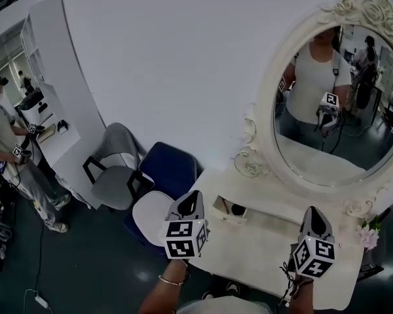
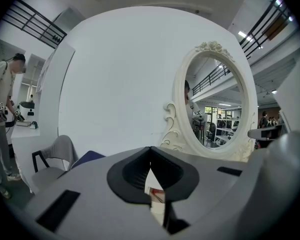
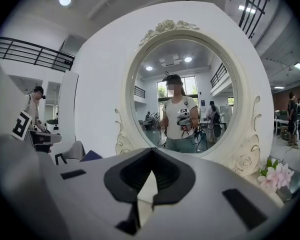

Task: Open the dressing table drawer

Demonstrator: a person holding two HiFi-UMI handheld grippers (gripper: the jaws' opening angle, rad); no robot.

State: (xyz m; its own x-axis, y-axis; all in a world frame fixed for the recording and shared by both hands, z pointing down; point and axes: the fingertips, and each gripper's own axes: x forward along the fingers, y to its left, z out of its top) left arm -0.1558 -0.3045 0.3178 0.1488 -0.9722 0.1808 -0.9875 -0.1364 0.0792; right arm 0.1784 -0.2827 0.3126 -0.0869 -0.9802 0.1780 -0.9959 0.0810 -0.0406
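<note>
Nearest, over the front of the white bench (image 1: 262, 250), the left gripper (image 1: 195, 196) and the right gripper (image 1: 312, 212) are held up side by side and well apart, both pointing toward the wall; the left gripper's fingers (image 2: 132, 174) meet at their tips with nothing between them, and the right gripper's fingers (image 3: 130, 176) are likewise pressed together and empty. Just beyond the left gripper's tips and a little to its right sits the drawer (image 1: 228, 209), a small box set in the low raised ledge at the foot of the mirror (image 1: 340, 97), on the bench's left part; it looks already slid out some way, since its inside shows from above with a small dark thing (image 1: 238, 209) lying in it. It is likely light, stiff painted wood that runs easily, so a gentle straight pull toward the person should do, and a hard tug could bring it right out. I cannot make out a knob; the front lip or top edge of its face seems the place to pinch. Pink flowers (image 1: 369, 234) stand at the bench's right end; a blue chair (image 1: 170, 169) and a grey chair (image 1: 114, 169) stand farther left
</note>
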